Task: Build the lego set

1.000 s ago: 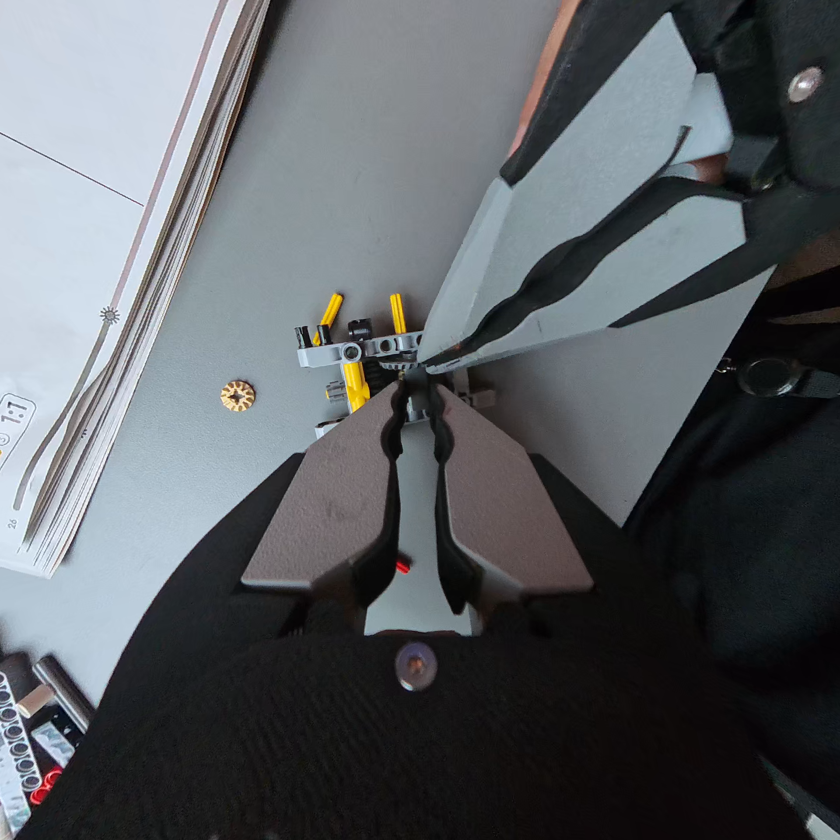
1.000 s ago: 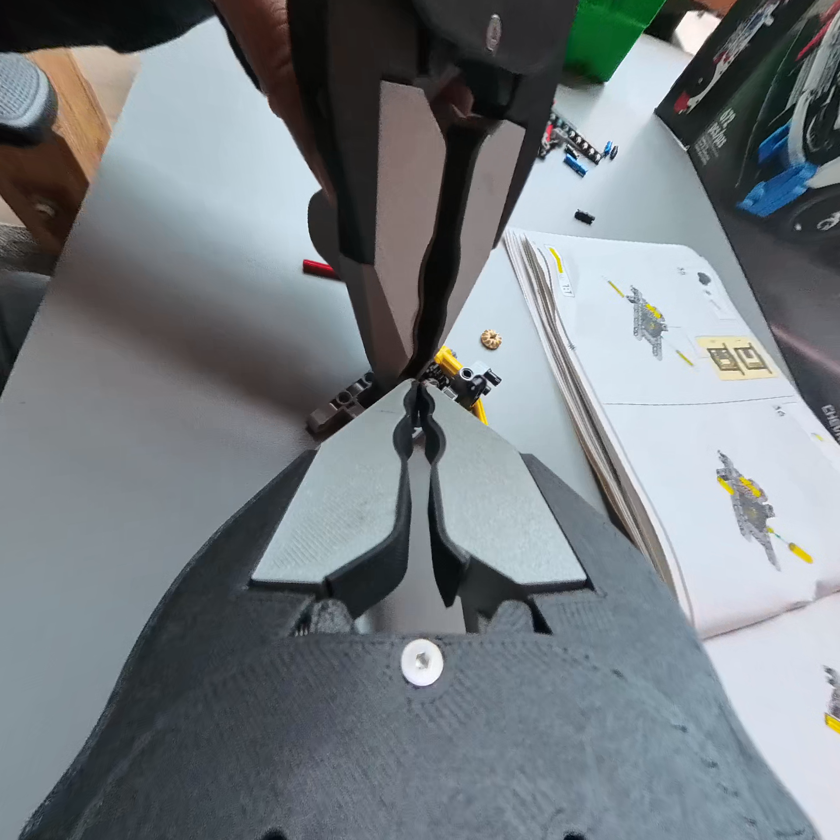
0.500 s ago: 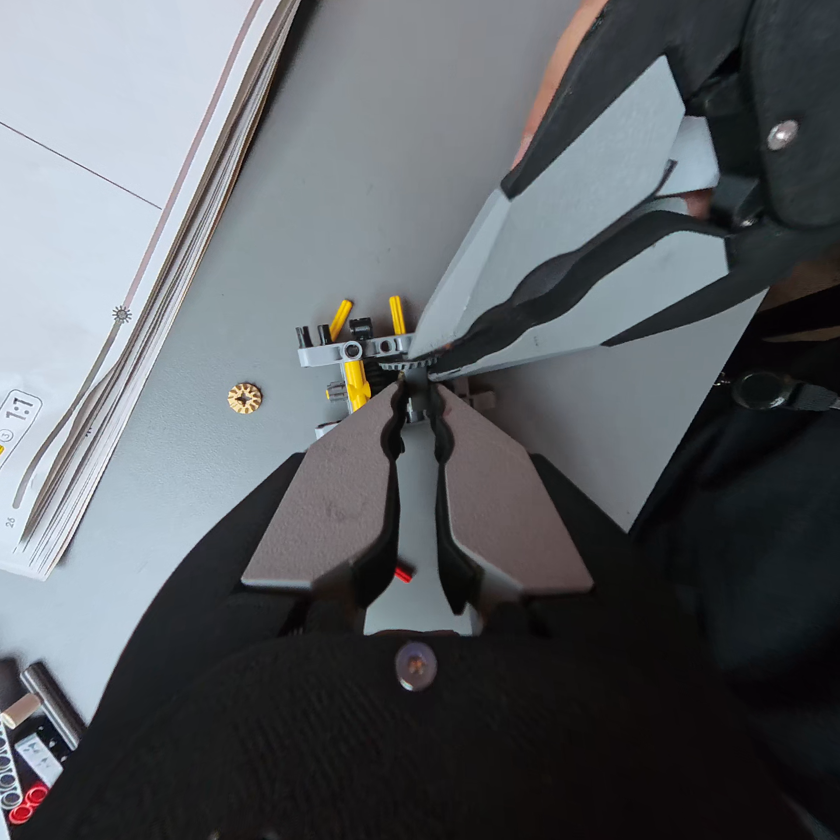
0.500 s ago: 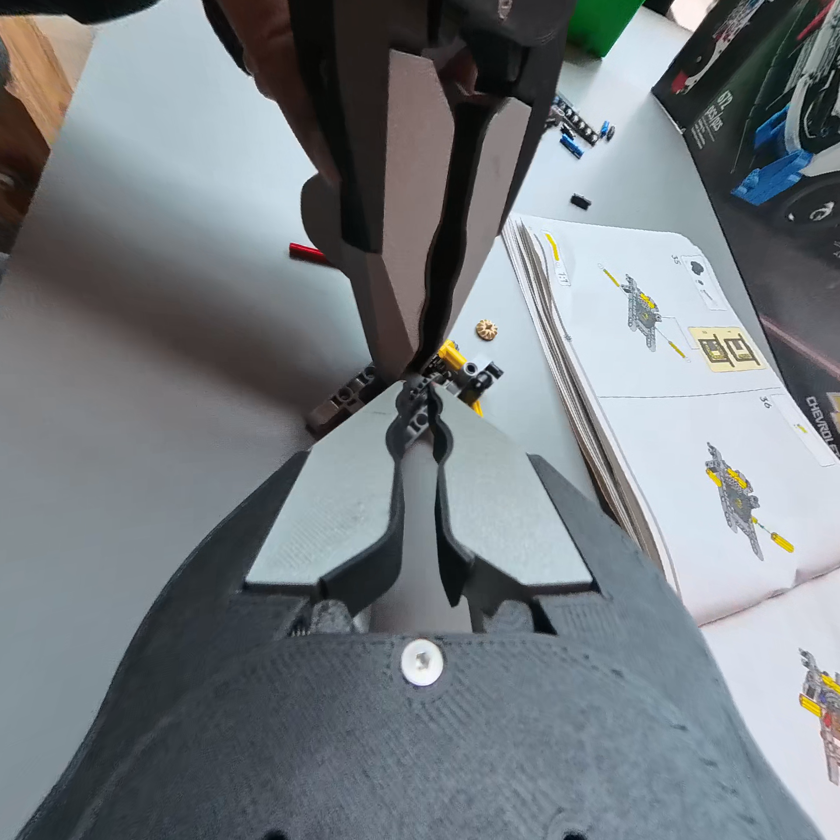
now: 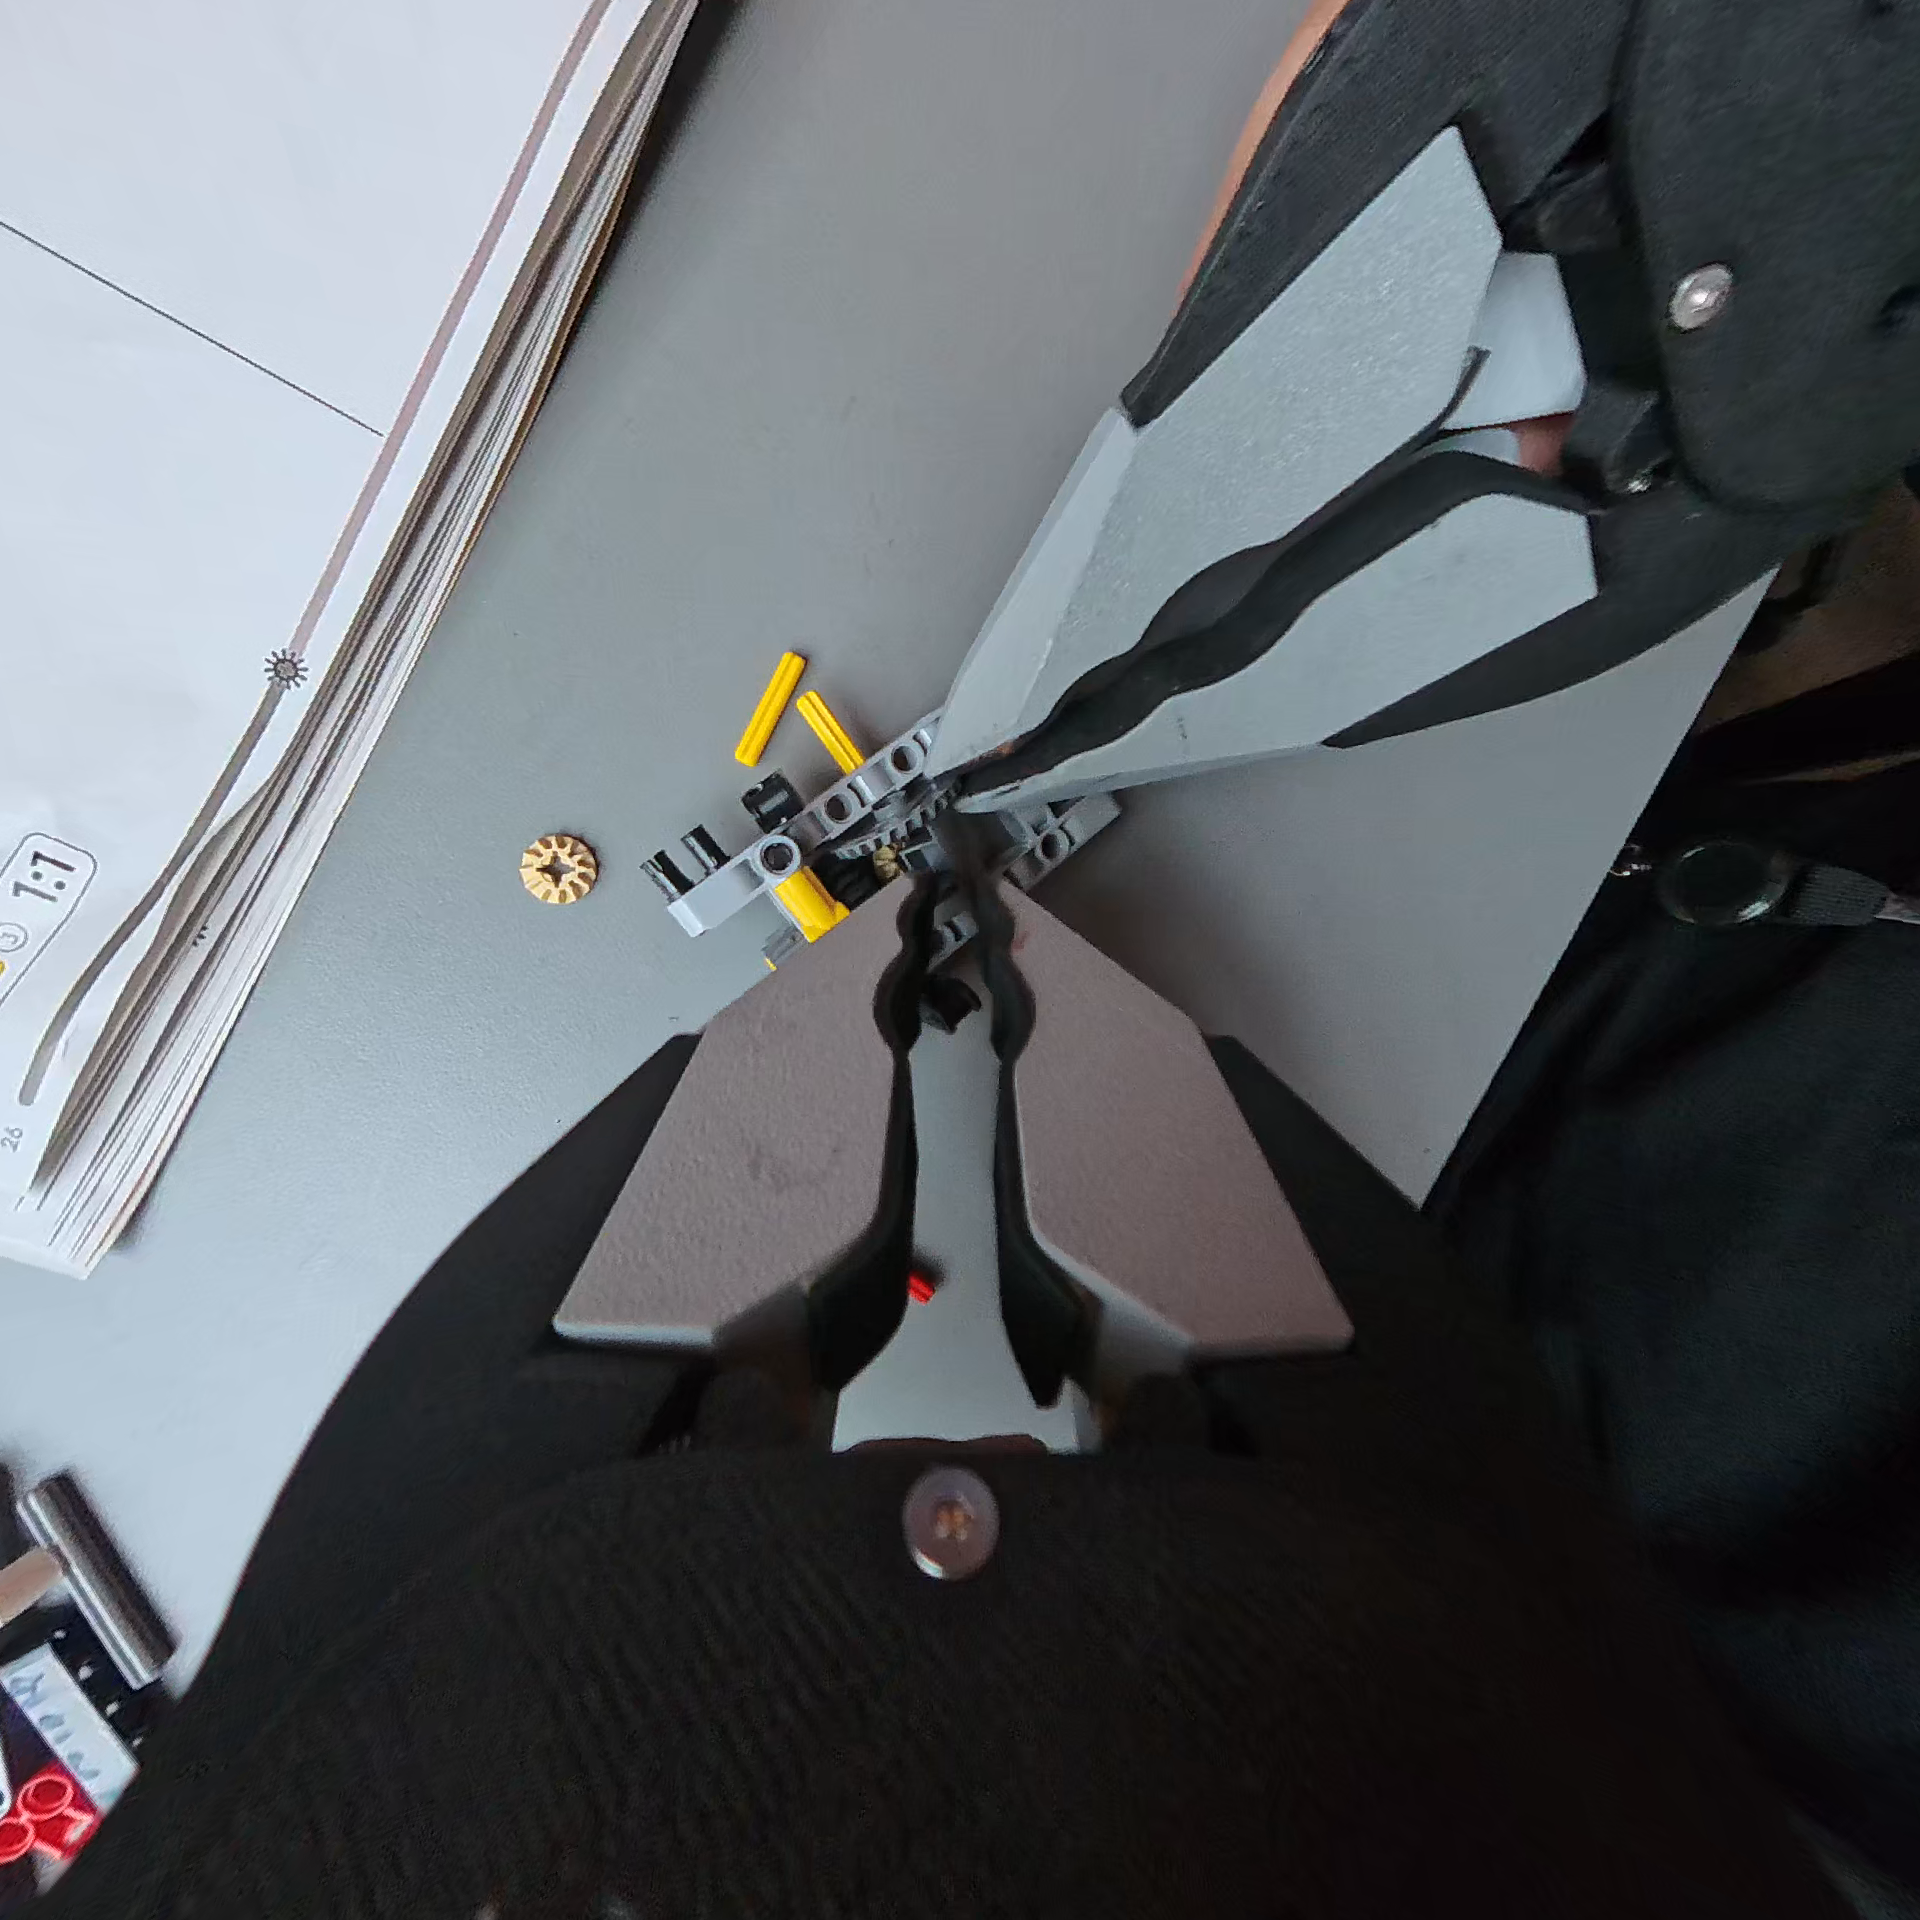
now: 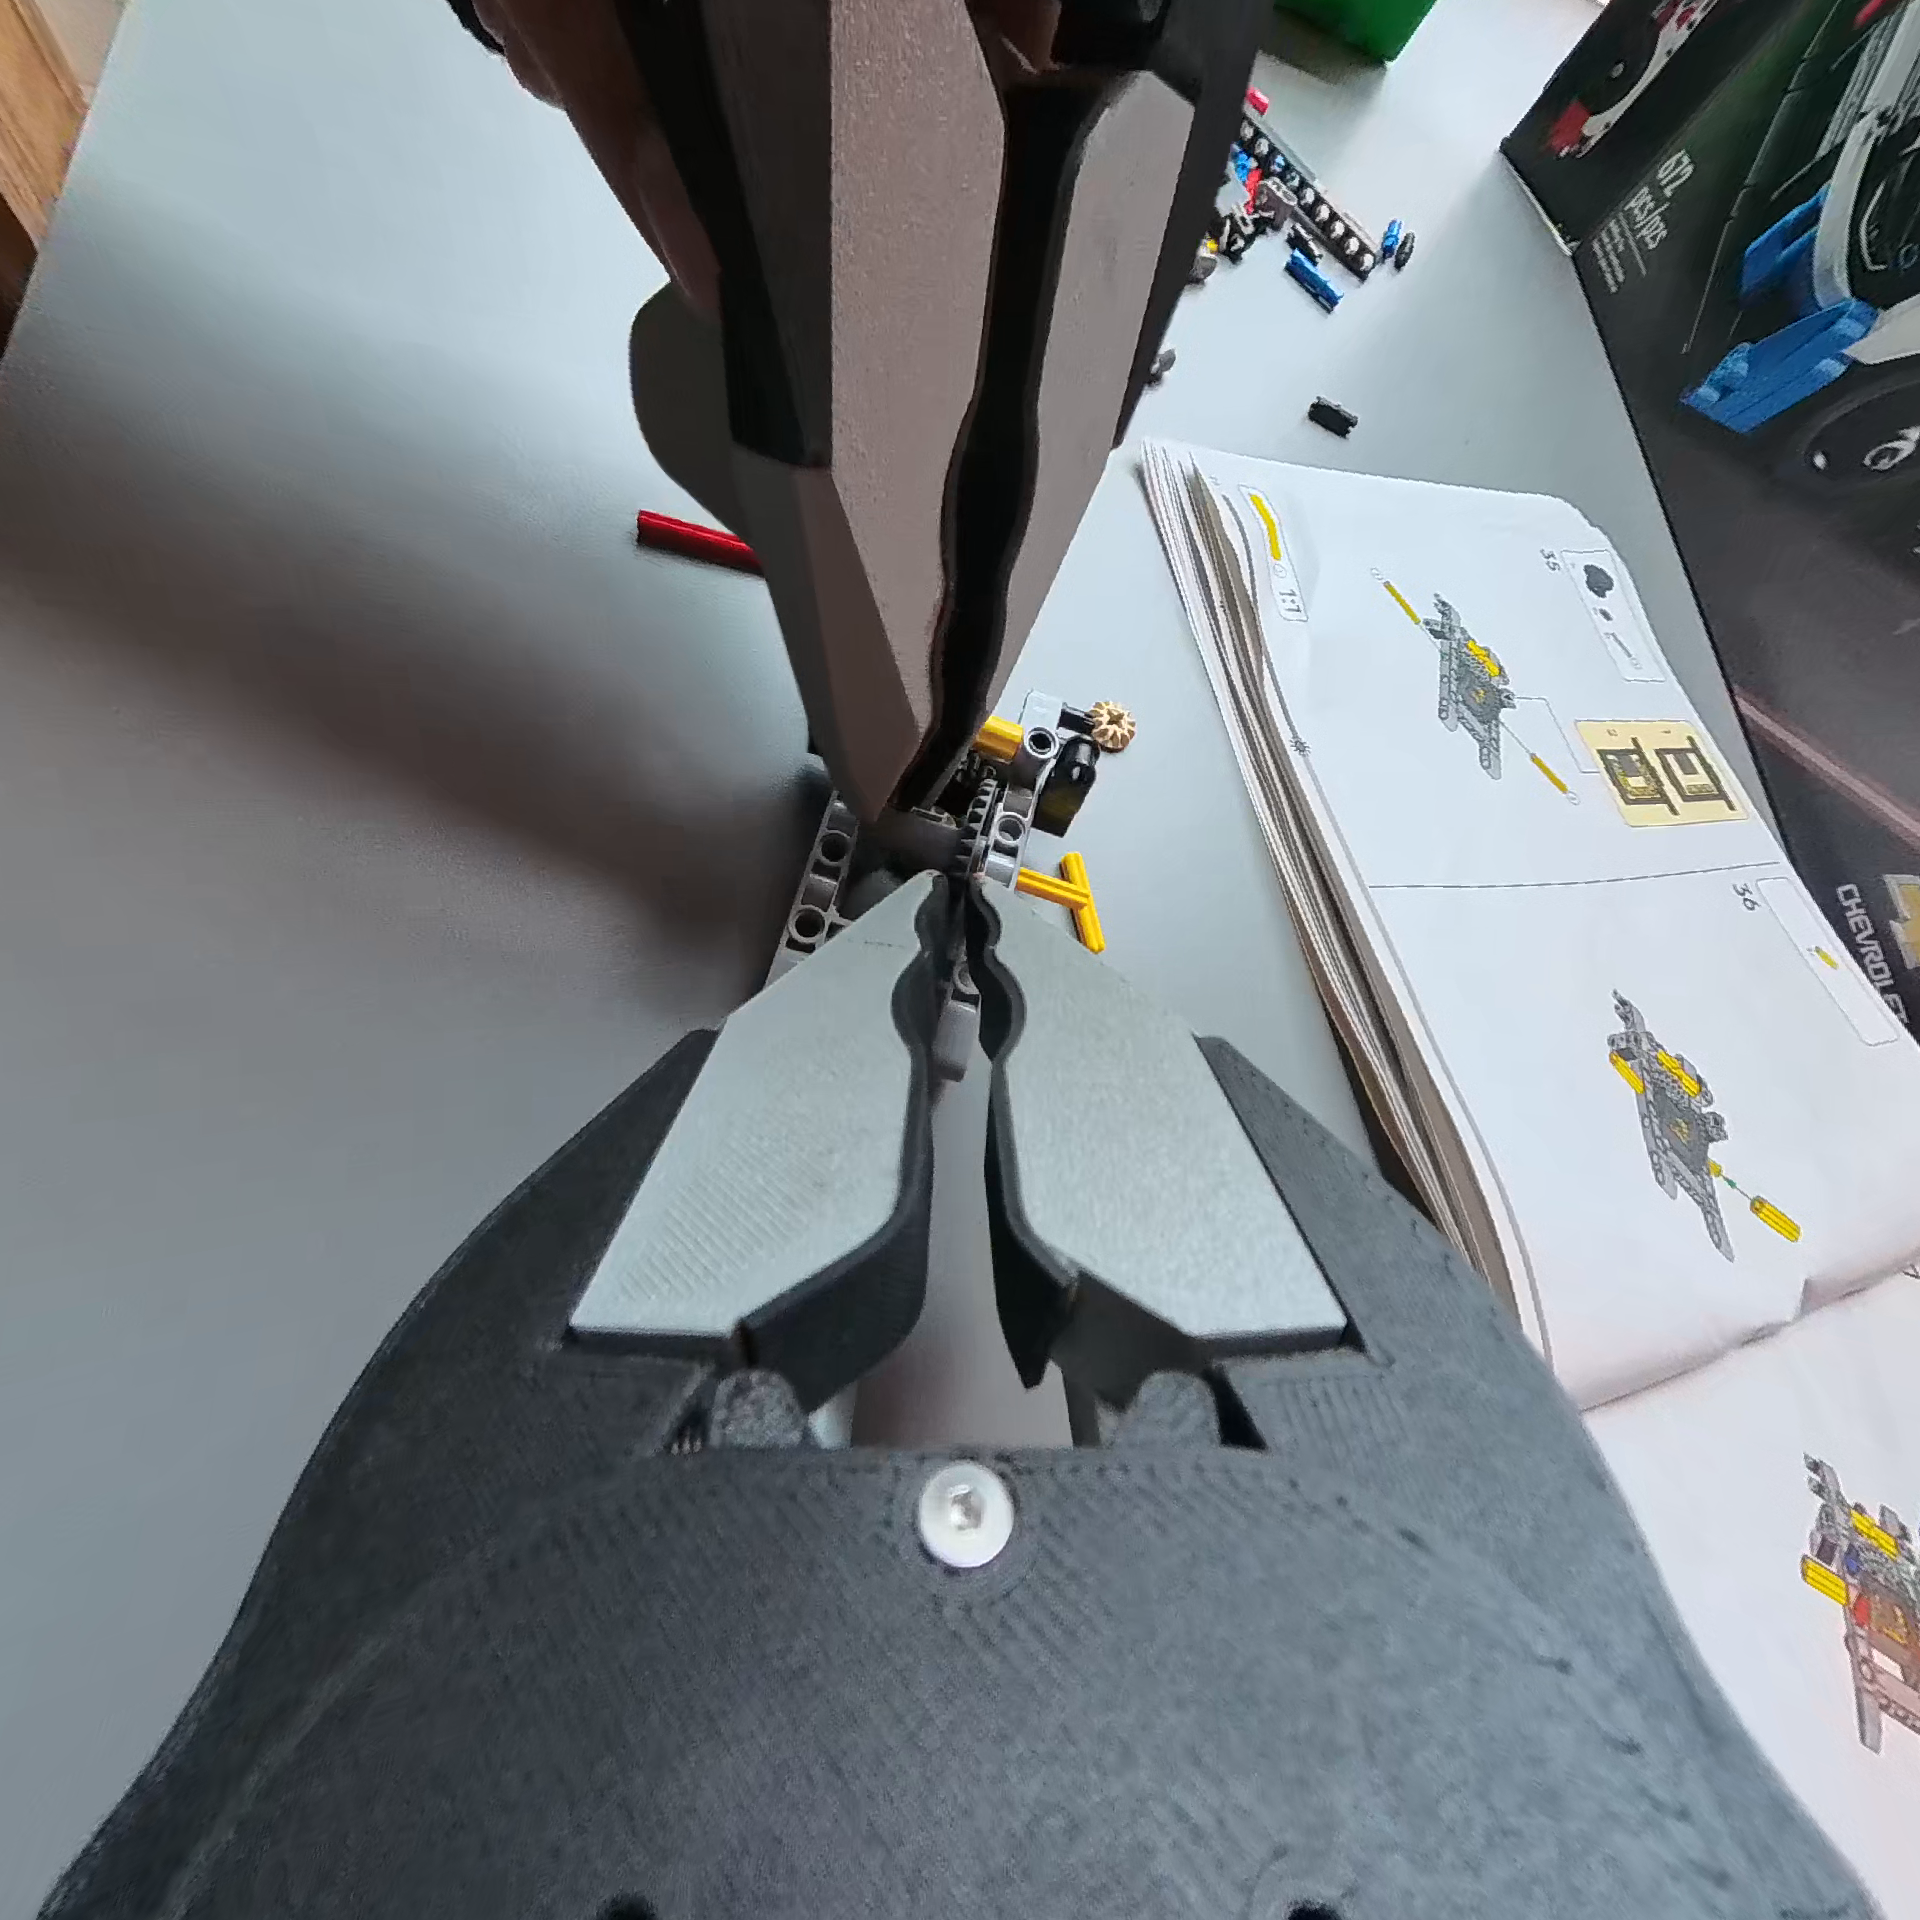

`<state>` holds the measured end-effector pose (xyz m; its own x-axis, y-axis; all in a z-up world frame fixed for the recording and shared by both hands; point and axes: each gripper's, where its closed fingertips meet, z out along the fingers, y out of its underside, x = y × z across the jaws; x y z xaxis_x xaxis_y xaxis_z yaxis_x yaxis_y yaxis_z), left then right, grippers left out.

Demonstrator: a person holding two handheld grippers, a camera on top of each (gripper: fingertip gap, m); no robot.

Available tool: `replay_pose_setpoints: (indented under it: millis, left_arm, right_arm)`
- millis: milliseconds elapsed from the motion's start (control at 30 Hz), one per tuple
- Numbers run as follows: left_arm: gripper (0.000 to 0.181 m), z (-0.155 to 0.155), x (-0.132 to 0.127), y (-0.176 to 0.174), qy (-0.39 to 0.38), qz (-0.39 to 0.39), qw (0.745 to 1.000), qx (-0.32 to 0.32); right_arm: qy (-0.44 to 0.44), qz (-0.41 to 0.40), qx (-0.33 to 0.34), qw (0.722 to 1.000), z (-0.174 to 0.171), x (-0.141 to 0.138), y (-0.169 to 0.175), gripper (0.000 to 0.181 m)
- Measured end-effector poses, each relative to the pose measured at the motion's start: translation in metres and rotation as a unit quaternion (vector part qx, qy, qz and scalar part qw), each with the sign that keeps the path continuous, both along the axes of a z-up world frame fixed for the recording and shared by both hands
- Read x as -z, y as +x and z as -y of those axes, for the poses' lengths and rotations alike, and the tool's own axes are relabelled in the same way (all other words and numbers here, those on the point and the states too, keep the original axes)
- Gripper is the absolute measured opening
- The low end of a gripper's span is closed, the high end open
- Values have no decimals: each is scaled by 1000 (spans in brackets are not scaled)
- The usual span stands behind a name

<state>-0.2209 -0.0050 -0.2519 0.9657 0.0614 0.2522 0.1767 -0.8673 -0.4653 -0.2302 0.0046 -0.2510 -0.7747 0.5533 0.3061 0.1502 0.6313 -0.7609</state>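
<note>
A small grey, black and yellow lego assembly [image 5: 831,831] sits on the grey table, held between both grippers. My left gripper [image 5: 945,909] is shut on its near end, with a black part showing between the fingers. My right gripper [image 6: 956,904] is shut on the assembly [image 6: 997,800] from the other side, with a grey part between its fingers. It reaches in from the upper right in the left wrist view [image 5: 951,795]. The left gripper comes down from the top in the right wrist view [image 6: 904,800]. A loose yellow axle [image 5: 770,707] and a tan gear [image 5: 558,869] lie beside the assembly.
The open instruction booklet [image 6: 1558,831] lies right of the assembly and also shows in the left wrist view [image 5: 208,520]. The set's box [image 6: 1766,260] stands behind it. Loose parts [image 6: 1299,229] lie at the far edge. A red axle [image 6: 691,540] lies to the left. My two grippers' fingertips are within a few centimetres of each other. Left tips and right tips are each some 7 cm from the tan gear [image 5: 558,869]. Look for it in the right wrist view [image 6: 1115,719] too.
The assembly has turned on the table between the two grippers; its grey beam now lies slanted. Both grippers have stayed shut on it. The tan gear has not moved.
</note>
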Motion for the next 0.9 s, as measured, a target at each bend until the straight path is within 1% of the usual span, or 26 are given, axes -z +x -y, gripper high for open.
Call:
replay_pose_setpoints:
  millis: [333,600,733,900]
  left_arm:
    - [7,3,-4,2,5,1,1000,3]
    - [7,11,-21,1,19,-9,1000,2]
    - [8,21,-30,-11,23,-26,999,-14]
    - [8,40,-40,-35,31,-34,997,-56]
  right_arm:
    - [1,-4,-4,1000,1,0,0,0]
    - [1,-6,-7,1000,1,-1,0,0]
    - [3,-8,-7,1000,1,-1,0,0]
    - [2,-8,-7,1000,1,-1,0,0]
